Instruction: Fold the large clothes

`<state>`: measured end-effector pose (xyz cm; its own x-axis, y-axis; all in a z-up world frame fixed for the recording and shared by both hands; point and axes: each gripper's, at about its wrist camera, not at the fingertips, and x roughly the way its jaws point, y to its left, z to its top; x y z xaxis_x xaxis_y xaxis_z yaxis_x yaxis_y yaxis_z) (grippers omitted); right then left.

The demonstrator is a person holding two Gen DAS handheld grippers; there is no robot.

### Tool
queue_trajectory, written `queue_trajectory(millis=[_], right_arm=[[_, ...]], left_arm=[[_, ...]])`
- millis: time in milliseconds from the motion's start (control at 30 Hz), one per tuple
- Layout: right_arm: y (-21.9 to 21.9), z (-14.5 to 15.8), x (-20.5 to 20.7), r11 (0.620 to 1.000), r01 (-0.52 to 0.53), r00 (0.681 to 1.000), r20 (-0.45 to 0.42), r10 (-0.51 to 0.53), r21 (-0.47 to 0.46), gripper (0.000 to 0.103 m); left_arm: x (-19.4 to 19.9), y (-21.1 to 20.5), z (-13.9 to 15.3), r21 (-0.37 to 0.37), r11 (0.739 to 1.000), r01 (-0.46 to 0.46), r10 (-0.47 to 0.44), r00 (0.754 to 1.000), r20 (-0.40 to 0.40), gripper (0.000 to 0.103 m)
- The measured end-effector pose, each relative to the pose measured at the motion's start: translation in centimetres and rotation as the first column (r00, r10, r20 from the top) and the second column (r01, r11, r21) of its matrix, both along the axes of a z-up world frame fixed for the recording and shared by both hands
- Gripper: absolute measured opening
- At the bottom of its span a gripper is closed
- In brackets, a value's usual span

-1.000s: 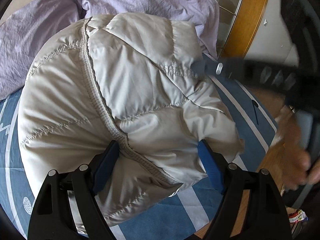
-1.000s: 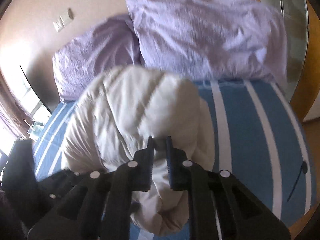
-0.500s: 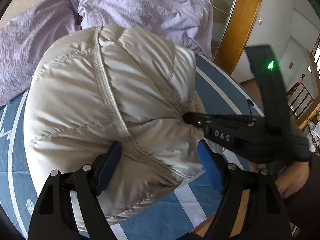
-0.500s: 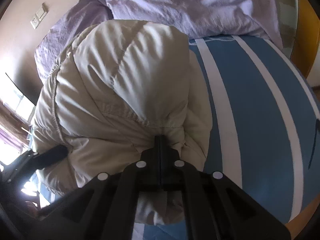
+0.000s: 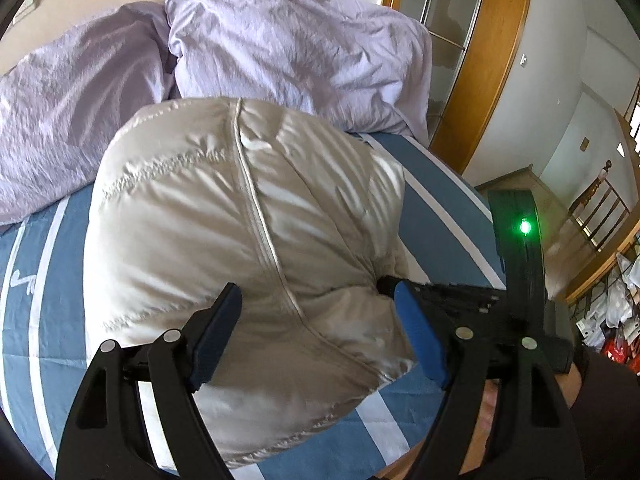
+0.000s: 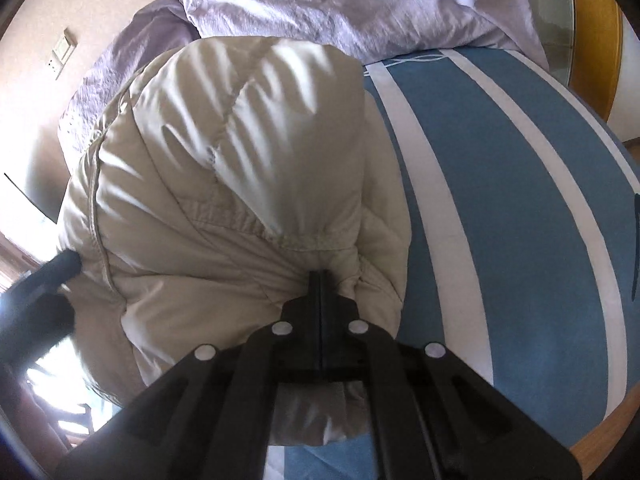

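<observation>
Left wrist view: the beige puffer jacket (image 5: 240,240), bundled into a thick roll, sits on the blue-and-white striped bed cover (image 5: 36,320), and the left gripper (image 5: 320,328) has it between its blue pads (image 5: 420,340). The jaws stand wide, one pad pressing into each side of the padded bulk, so this is a clamp on a fat bundle. Beyond it lie two lilac pillows (image 5: 280,48), and to the right the right gripper (image 5: 384,282) bites into the jacket's side, a green light (image 5: 525,227) glowing on its body.

Right wrist view: the right gripper (image 6: 320,280) has its fingers pressed flat together, a pinch of the jacket (image 6: 240,160) fabric puckering around the tips. The cloth gathers in tight creases right at the nip. At the left edge, blurred, a finger of the left gripper (image 6: 64,262) touches the roll. The striped cover (image 6: 520,200) runs off to the right.
</observation>
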<state>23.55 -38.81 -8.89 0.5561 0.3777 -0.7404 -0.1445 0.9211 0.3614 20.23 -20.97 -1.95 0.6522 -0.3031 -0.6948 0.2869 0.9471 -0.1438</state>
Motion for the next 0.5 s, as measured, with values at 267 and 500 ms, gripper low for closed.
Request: queue_trajectory(millis=[267,500], right_arm=[[0.3,0.0,0.0,1.000,0.014,1.000,0.005,-0.014,-0.015,0.001],[0.6,0.0,-0.2,0.999,0.032,0.999,0.012,-0.032,-0.027,0.001]], left_arm=[[1.5,0.8,1.6,0.028,0.999,-0.029,0.028,0.999,0.044,0.080],[3.4,2.1,2.6,0.066,0.995,-0.082,0.077,0.994,0.074,0.080]])
